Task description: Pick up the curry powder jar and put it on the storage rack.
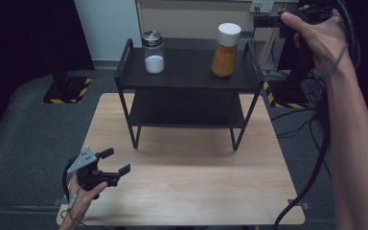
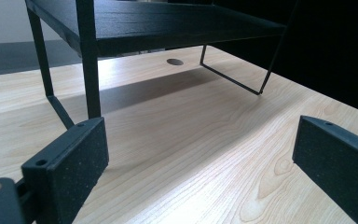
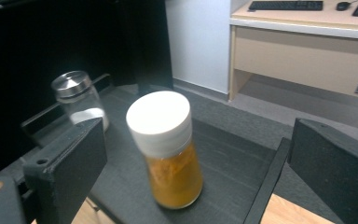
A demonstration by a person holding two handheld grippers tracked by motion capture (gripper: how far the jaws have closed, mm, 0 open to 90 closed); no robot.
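Observation:
A black two-tier shelf (image 1: 191, 74) stands at the far half of the wooden table (image 1: 196, 182). On its top tier are a glass jar with a metal lid and white powder (image 1: 154, 52) at the left and a white-capped jar of orange powder (image 1: 226, 50) at the right. My right gripper (image 3: 200, 135) is held high at the far right, open, with the orange jar (image 3: 170, 149) ahead between its jaws and untouched. The glass jar (image 3: 79, 100) stands behind it. My left gripper (image 1: 116, 161) hovers open and empty low over the table's near left, facing the shelf's leg (image 2: 89, 70).
A light desk (image 3: 307, 51) with a keyboard (image 3: 286, 5) stands beyond the shelf. Cables (image 1: 311, 143) trail down the right side past the table edge. A yellow-black striped plate (image 1: 67, 91) lies on the dark floor at the left. The table has a small hole (image 2: 175, 61) under the shelf.

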